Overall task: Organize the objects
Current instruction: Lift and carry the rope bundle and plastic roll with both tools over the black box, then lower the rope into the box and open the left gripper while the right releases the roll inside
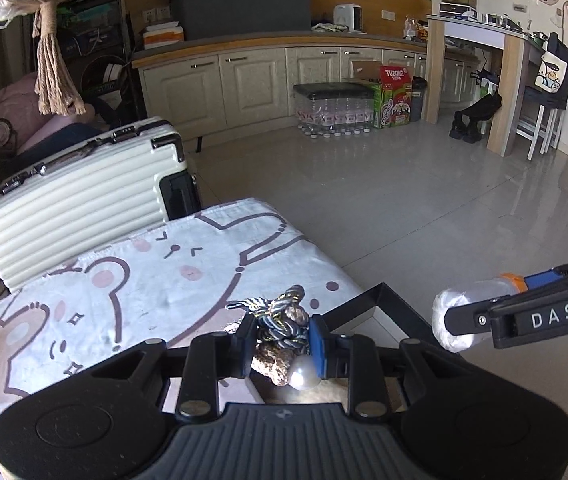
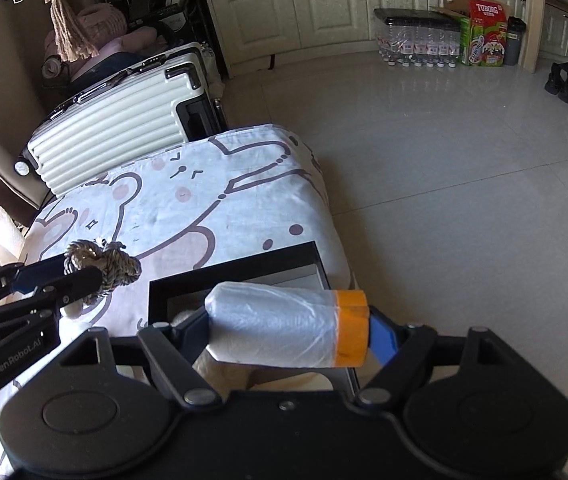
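1. While poised above bear-print cloth (image 2: 188, 200) on surface: left hand-held gripper (image 1: 282, 344) pinched tight on knotted rope tangle (image 1: 284, 320) with pearl bead (image 1: 303, 378).
2. Right hand-held gripper (image 2: 289, 332) clamped endwise on plastic-wrapped roll (image 2: 276, 326) with orange end, above black open box (image 2: 236, 272).
3. Box contents: pale lining glimpsed, otherwise hidden.
4. Ribbed white suitcase (image 2: 112, 124) beyond cloth.

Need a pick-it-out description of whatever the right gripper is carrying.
Start at the table under the bear-print cloth, with a black open box at its near corner. Above that box the right gripper is shut on a roll of clear plastic film. Its orange end band sets it apart from the knotted rope piece in the left gripper.
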`<state>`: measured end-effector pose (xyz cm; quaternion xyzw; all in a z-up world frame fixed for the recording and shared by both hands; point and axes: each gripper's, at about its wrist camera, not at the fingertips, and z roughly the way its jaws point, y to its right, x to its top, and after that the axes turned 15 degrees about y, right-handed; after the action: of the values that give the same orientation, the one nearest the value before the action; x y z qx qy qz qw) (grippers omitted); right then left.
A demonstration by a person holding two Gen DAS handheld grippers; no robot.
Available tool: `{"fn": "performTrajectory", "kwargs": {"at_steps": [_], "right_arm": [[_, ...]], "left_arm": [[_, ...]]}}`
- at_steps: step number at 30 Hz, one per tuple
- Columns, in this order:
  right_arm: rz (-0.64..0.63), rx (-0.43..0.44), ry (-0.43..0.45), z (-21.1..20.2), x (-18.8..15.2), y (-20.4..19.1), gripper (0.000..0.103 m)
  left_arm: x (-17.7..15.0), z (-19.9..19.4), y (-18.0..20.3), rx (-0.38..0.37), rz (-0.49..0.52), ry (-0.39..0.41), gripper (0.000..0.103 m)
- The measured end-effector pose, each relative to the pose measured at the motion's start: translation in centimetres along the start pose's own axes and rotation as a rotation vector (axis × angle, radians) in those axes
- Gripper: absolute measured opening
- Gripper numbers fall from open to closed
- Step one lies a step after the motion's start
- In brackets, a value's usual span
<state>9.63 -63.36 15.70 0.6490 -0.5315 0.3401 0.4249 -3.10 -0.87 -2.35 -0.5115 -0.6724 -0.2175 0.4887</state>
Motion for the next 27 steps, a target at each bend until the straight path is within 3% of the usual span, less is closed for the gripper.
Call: {"fn": "performTrajectory", "kwargs": {"at_steps": [12, 19, 27], "right_arm": [[-0.043, 0.002, -0.036, 0.8, -0.6, 0.1, 0.081], [-0.062, 0.014, -0.059, 1.4, -0.9, 0.4, 0.081], [-0.089, 0.005, -0.111, 3.1, -1.6, 0.7, 0.081]], "left_arm": [[-1.2, 4.6, -1.4, 0.015, -0.289, -0.151, 0.03], [-2.2, 7.4, -0.6, 0.043, -0.276, -0.222, 0.03], [-3.7, 10.7, 0.7, 0.084, -0.183, -0.295, 0.03]]}}
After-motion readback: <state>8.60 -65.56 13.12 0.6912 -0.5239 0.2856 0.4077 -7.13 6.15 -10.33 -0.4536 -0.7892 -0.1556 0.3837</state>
